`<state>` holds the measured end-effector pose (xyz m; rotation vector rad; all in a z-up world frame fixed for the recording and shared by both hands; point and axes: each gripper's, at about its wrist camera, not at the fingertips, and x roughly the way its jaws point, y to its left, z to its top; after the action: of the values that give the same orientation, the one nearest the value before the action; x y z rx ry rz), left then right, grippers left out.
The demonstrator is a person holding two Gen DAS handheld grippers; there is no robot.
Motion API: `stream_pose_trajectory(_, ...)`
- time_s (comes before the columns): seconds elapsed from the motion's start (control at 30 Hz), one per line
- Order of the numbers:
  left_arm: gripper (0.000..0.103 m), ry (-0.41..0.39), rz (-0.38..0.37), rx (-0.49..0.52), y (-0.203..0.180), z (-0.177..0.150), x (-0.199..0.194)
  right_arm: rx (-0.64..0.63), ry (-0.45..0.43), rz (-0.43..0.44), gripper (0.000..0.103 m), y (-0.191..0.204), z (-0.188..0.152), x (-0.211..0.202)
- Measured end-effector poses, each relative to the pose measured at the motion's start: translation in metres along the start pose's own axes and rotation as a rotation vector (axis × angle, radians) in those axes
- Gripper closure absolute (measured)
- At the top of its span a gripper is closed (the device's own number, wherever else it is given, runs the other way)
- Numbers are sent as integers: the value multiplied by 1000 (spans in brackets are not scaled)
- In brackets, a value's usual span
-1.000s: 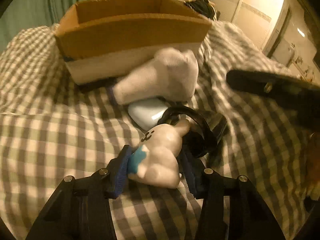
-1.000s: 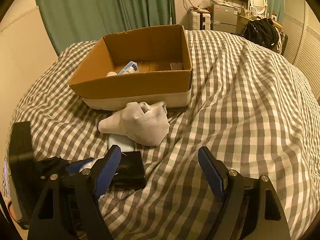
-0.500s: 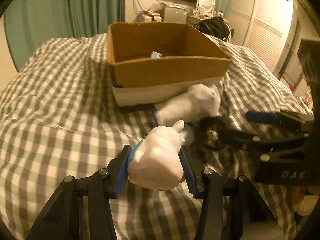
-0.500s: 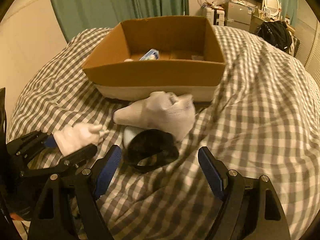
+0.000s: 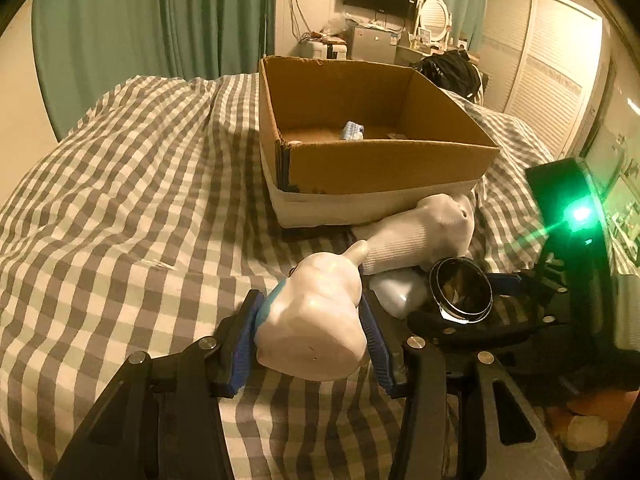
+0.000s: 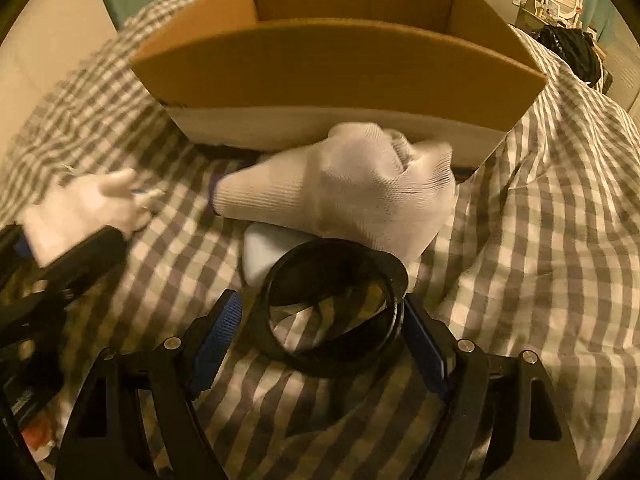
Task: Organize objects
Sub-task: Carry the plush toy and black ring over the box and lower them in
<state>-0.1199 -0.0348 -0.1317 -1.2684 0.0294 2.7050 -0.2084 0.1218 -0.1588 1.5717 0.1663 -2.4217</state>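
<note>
Left gripper, bottom centre of the left wrist view: jaws clenched on a white figurine, blue pads pressed to both its sides. The figurine has a blue patch on its left flank and a pointed ear or limb aimed at the upper right; it is held above the checked bed cover. In the right wrist view the same figurine shows blurred at the left edge.

Right gripper, bottom centre of the right wrist view: jaws straddle a black ring with a glass face. The right pad looks to touch the ring's rim; a small gap shows at the left pad. Cannot tell whether the grip is firm. From the left wrist view the ring sits at centre right, tilted, with the right gripper's black frame around it.

A white knit glove lies bunched just behind the ring, touching the front wall of the cardboard box. A pale rounded object lies partly under the glove, beside the ring.

The box stands open on the bed in the upper centre of both views. Inside, seen from the left wrist, a small blue-and-white packet lies near the back.

A green light glows at the right edge.
</note>
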Motion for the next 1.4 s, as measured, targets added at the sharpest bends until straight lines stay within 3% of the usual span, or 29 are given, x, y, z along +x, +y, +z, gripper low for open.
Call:
stream_pose_trajectory(0.03, 53, 1, -1, -1, 0, 0, 0, -3, 2, -11, 35, 1, 0, 1)
stream_pose_trajectory(0.4, 53, -8, 29, 13, -5, -5, -8, -24, -128, -64, 35, 8, -18, -40)
stream_pose_trajectory(0.77, 53, -88, 6, 26, -12, 9, -62, -57, -304, -67, 35, 27, -26, -121)
stream_pose_trajectory(1.07, 53, -211, -27, 52, -16, 59, -110, -111, -460, -87, 35, 33, 2, -200)
stream_pose_trajectory(1.4, 53, -263, -29, 44, -13, 138, -97, -129, -569, -65, 35, 13, 73, -244)
